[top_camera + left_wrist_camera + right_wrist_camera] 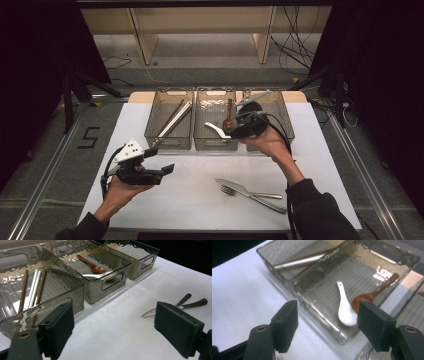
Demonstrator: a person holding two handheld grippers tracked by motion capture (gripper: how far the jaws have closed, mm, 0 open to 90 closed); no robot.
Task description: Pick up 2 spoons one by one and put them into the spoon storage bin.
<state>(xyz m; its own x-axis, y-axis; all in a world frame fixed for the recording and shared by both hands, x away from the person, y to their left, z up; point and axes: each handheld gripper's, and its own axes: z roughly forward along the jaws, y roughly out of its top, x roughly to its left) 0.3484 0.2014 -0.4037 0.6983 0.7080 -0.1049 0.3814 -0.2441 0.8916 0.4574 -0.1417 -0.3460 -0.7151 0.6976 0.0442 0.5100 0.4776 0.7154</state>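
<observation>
White spoon (pixel 345 308) lies in the middle bin (pixel 215 142) of three clear grey bins set in a row at the far side of the table (pixel 200 195), its bowl toward the near wall and its handle pointing away. A brown wooden spoon (pixel 374 293) lies just beside it, at about 2 o'clock from the white one in the right gripper view, the two bowls close together. The right gripper (pixel 327 322) hovers over the near edge of that middle bin with its jaws released and spread wide; nothing is between them, and the white spoon shows in the gap below. In the high view the right gripper (pixel 239 131) sits at the bin's near right corner.

The left bin (pixel 165 140) holds chopsticks (pixel 33 288), two white ones between two brown ones. The right bin (pixel 140 261) stands at 3 o'clock of the middle one.

The left gripper (pixel 162 162) is held above the table at about 8 o'clock from the bins, jaws released and empty. A fork (pixel 250 194) and a table knife (pixel 237 186) lie crossed on the table, at about 5 o'clock from the middle bin.
</observation>
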